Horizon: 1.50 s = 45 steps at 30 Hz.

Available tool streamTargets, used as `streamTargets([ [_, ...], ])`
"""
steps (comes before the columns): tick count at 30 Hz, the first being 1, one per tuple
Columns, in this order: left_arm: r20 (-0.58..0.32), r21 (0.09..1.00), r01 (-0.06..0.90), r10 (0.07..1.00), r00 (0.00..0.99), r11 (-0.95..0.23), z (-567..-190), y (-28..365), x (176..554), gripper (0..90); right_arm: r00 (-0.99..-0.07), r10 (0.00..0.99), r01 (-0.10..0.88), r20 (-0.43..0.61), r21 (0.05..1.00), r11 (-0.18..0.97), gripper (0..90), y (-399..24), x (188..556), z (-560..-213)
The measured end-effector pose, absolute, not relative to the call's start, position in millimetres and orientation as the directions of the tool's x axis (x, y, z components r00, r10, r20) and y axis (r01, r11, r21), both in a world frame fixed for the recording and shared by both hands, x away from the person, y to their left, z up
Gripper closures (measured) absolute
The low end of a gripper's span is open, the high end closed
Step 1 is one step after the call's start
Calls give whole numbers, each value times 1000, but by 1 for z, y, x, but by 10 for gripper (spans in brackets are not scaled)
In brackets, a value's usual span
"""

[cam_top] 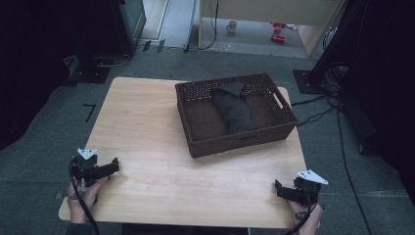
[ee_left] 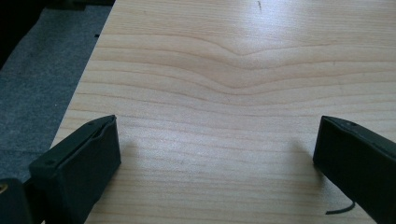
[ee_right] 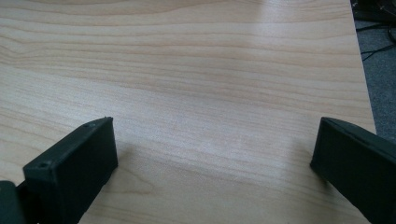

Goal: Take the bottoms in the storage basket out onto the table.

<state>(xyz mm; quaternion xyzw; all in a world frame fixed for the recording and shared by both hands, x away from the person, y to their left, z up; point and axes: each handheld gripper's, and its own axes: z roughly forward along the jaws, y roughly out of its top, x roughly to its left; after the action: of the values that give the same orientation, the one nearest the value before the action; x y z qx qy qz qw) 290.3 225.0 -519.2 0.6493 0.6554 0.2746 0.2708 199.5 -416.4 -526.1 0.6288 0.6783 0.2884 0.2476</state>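
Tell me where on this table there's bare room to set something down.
The table is bare left of the wicker basket and across the near strip between the left claw and right claw. The far right is crowded: the basket, holding a dark cloth, reaches almost to that edge.

Item I have before me: one light wooden table (cam_top: 147, 127), rounded corners, pale grain with a wavy figure that I see close up in the left gripper view. It stands on grey carpet floor (cam_top: 44, 122).

Lying directly on it, as I count: one dark brown wicker basket (cam_top: 195, 117), rectangular, with a cut-out handle in its end wall, set toward the far right part of the top, at a slight angle to the table's edges. The near half of the tabletop is bare wood in both gripper views.
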Motion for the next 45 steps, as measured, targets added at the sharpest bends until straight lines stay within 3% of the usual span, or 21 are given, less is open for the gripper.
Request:
streamTargets([
  [11,1,712,702,1000,-6,3,-519,225,288,11,-79,992,692,97,722,-15,0,-420,201,-522],
  [45,1,712,702,1000,-6,3,-519,225,288,11,-227,968,634,106,771,64,0,-394,223,-455],
])
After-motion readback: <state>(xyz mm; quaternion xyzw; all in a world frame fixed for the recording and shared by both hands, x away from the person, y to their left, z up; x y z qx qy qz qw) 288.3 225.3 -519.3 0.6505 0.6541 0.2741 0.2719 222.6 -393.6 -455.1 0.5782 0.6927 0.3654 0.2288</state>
